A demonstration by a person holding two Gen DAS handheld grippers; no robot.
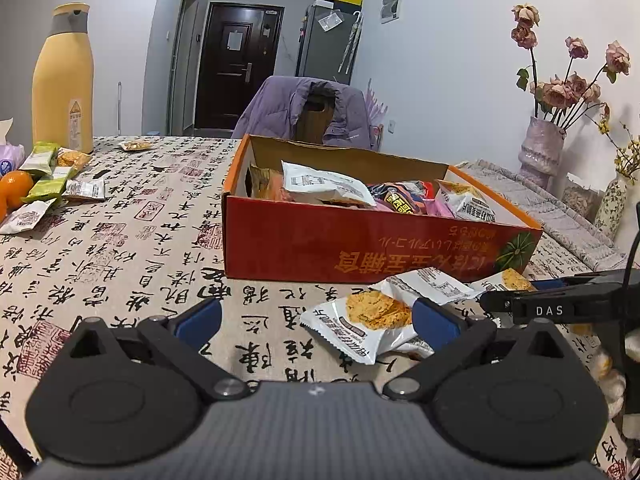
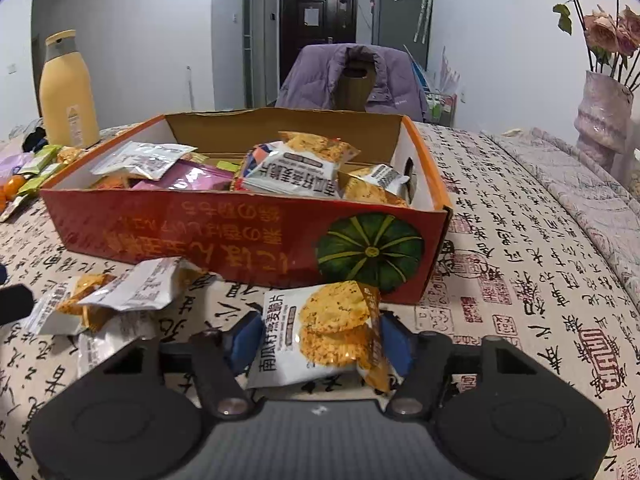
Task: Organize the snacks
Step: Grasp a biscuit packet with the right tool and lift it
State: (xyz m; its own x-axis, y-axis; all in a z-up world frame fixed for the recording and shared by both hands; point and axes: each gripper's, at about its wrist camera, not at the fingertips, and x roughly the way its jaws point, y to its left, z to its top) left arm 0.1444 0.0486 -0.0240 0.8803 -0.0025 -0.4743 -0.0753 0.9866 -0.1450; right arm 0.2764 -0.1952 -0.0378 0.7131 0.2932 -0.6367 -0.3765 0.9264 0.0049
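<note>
A red-orange cardboard box (image 1: 360,248) (image 2: 240,236) stands on the table and holds several snack packets. My right gripper (image 2: 320,340) is shut on a white cracker packet (image 2: 320,332) and holds it just in front of the box's near wall. It also shows at the right edge of the left wrist view (image 1: 492,300). My left gripper (image 1: 316,316) is open and empty low over the table. A loose cracker packet (image 1: 368,324) lies by its right finger, with more packets (image 1: 432,286) behind it. These packets lie at the left in the right wrist view (image 2: 120,292).
A yellow bottle (image 1: 64,80) stands at the far left. More snack packets (image 1: 48,176) and oranges (image 1: 16,188) lie beside it. A vase with pink flowers (image 1: 540,148) stands at the right. A chair with a purple jacket (image 1: 308,108) is behind the table.
</note>
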